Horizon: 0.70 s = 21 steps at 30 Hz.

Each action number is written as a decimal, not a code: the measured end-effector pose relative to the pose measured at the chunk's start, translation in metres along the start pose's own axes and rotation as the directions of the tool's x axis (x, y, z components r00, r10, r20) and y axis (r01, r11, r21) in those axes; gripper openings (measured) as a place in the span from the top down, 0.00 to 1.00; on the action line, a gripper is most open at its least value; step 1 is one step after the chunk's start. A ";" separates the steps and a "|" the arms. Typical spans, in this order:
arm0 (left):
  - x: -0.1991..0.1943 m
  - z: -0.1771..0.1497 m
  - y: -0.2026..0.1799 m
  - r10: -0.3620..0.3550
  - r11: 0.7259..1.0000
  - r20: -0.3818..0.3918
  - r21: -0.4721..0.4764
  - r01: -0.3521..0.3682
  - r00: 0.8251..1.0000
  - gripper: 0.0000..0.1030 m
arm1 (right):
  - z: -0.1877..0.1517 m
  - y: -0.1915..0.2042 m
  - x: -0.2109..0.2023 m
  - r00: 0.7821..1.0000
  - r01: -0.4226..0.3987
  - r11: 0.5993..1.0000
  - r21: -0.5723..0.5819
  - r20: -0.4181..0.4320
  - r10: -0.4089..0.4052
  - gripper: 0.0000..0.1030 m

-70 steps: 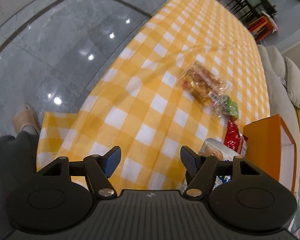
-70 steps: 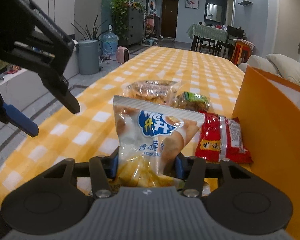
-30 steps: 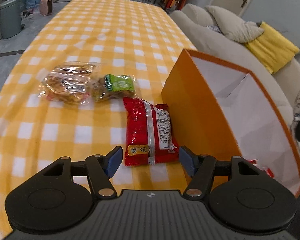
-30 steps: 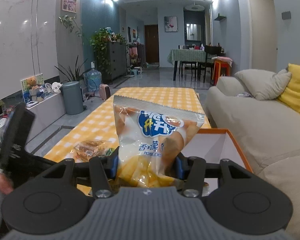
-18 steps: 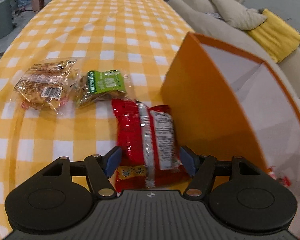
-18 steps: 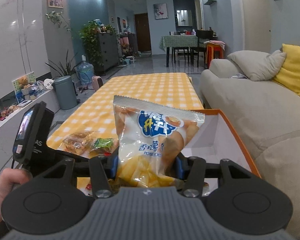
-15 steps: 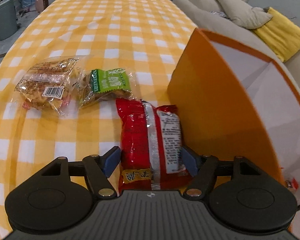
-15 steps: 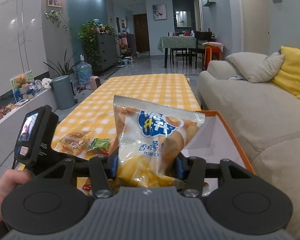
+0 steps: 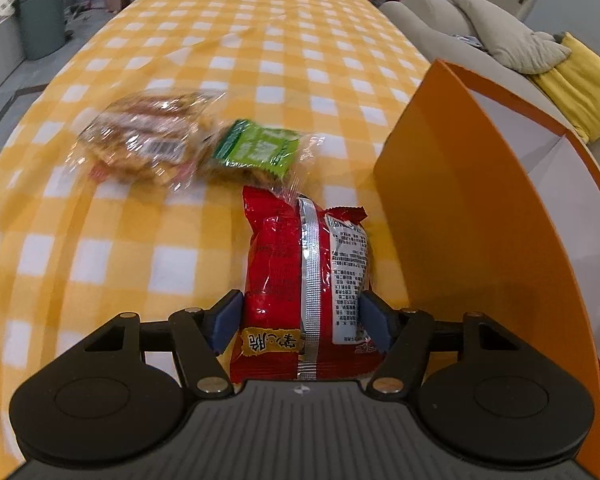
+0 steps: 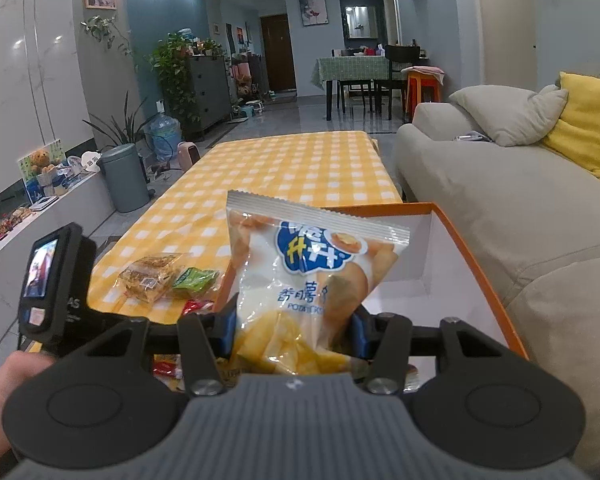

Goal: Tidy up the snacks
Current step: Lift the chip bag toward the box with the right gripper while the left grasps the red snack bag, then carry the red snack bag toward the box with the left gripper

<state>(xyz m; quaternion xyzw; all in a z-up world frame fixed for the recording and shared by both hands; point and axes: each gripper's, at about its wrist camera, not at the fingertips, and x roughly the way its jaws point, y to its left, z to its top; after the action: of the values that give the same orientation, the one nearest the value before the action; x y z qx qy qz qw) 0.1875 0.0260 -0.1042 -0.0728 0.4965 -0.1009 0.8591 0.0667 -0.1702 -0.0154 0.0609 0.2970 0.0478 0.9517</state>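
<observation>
Underfoot, so to speak: a long table (image 9: 148,220) draped in soft yellow-and-white checked cloth, running away toward a dining set at the far end of a grey-walled living room. Beside it on the right, a beige sofa (image 10: 500,200) with a grey cushion and a yellow cushion (image 10: 588,120); on the other side, a grey bin (image 10: 124,180), leafy plants and a dark cabinet over glossy floor tiles.

Standing on the table's near right corner: an orange box (image 9: 460,208), stiff card, open at the top, white inside. Lying left of it: a glossy red snack packet (image 9: 300,264) with a silver seam down its back, just beside the box wall. Farther along: a crinkly clear bag of brown biscuits (image 9: 144,140) and a small green-labelled packet (image 9: 260,148), touching each other, blurred.

Left claw (image 9: 300,316): blue pads flanking the red packet's near end and touching its sides, with the packet flat on the cloth.

Right claw (image 10: 294,330): clamped on a pale chip bag (image 10: 304,276) with a blue logo, held upright in the air, over the open box.
</observation>
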 end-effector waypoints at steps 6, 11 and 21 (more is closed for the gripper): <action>-0.012 -0.014 0.009 0.024 0.999 -0.029 -0.032 -0.025 0.999 0.27 | 0.004 0.002 -0.004 1.000 -0.006 1.000 -0.014 0.010 0.006 0.51; -0.024 -0.032 0.007 0.046 0.999 -0.048 -0.006 -0.047 0.998 0.27 | 0.005 -0.001 -0.010 1.000 -0.018 1.000 -0.010 0.021 0.019 0.51; -0.040 -0.042 -0.004 0.055 0.995 -0.014 0.079 -0.054 0.998 0.24 | 0.003 -0.002 -0.020 0.999 -0.034 0.999 -0.017 0.029 0.035 0.51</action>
<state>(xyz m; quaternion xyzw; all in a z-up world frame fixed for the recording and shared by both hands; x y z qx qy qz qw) 0.1312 0.0308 -0.0902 -0.0245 0.5009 -0.0975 0.8597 0.0525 -0.1752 -0.0021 0.0589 0.2813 0.0658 0.9556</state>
